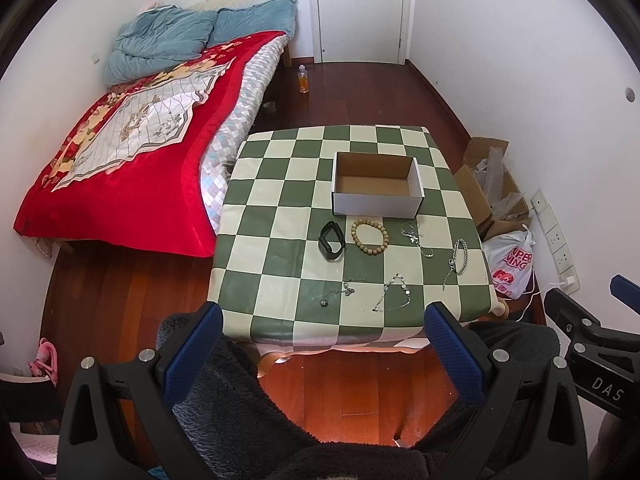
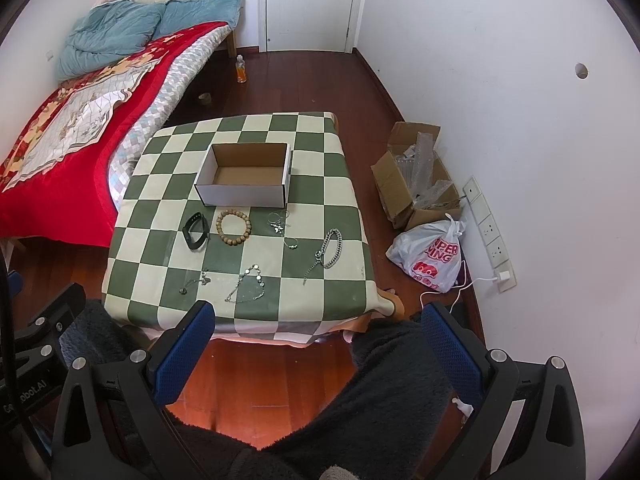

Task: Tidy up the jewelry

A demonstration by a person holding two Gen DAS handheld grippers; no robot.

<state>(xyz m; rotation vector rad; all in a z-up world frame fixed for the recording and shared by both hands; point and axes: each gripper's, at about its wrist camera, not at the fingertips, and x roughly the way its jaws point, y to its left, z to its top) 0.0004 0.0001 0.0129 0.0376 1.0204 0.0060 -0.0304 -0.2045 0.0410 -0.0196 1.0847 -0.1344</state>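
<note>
Left wrist view: jewelry (image 1: 370, 232) on table (image 1: 280, 184), beyond wide-spread left gripper (image 1: 322, 322).

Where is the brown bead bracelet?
The bead bracelet lies on the checkered table, just in front of the open box, between the black band and a silver necklace.

Door (image 1: 360, 8): top cut off by the frame edge in both views.
Bed (image 2: 48, 152): left part runs out of the right wrist view.
Thin chains (image 1: 338, 292): too fine to tell links or clasps; the pendant shapes are unclear.
Box (image 1: 376, 182): its near wall hides the front strip of its floor.
Counter (image 2: 336, 292): legs hidden under the checked cloth.
Right claw in the left wrist view (image 1: 624, 292): only one blue finger shows, the rest cut off at the edge.
Cardboard carton (image 2: 400, 184): contents are crumpled clear wrap, not identifiable.
</note>
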